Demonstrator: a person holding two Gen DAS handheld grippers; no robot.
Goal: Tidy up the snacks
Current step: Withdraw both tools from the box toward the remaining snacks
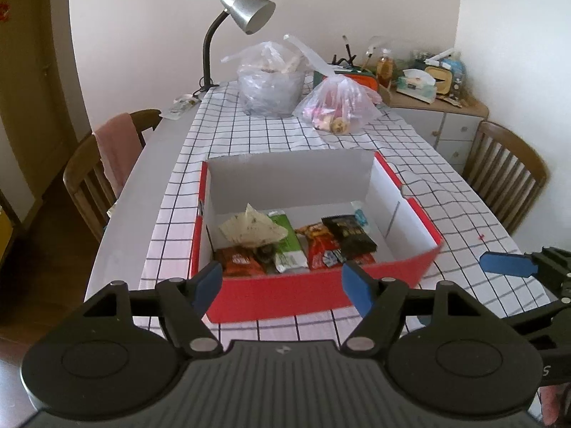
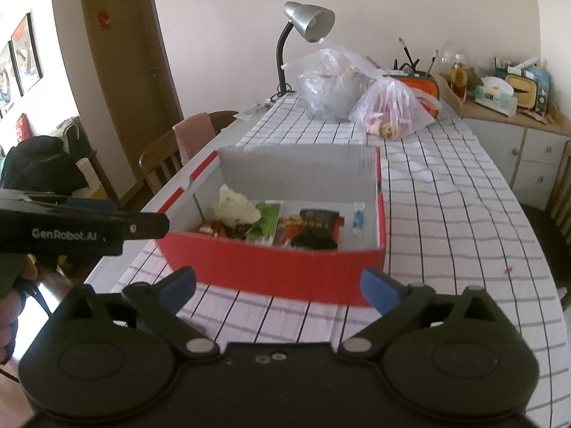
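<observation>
A red cardboard box point(image 1: 285, 290) with white inner walls stands on the checked tablecloth and holds several snack packets: a crumpled white wrapper point(image 1: 249, 230), a green packet point(image 1: 289, 246), a red packet point(image 1: 321, 246) and a black packet point(image 1: 351, 237). The box also shows in the right wrist view point(image 2: 274, 267). My left gripper point(image 1: 282, 285) is open and empty, just in front of the box's near wall. My right gripper point(image 2: 278, 287) is open and empty, also in front of the box. The right gripper's blue fingertips point(image 1: 506, 264) show at the right edge of the left wrist view.
Two clear plastic bags of snacks point(image 1: 271, 82) point(image 1: 339, 107) lie at the far end of the table beside a silver desk lamp point(image 1: 246, 10). Wooden chairs stand at the left point(image 1: 92, 174) and the right point(image 1: 506, 174). A cluttered sideboard point(image 1: 428, 96) stands at the back right.
</observation>
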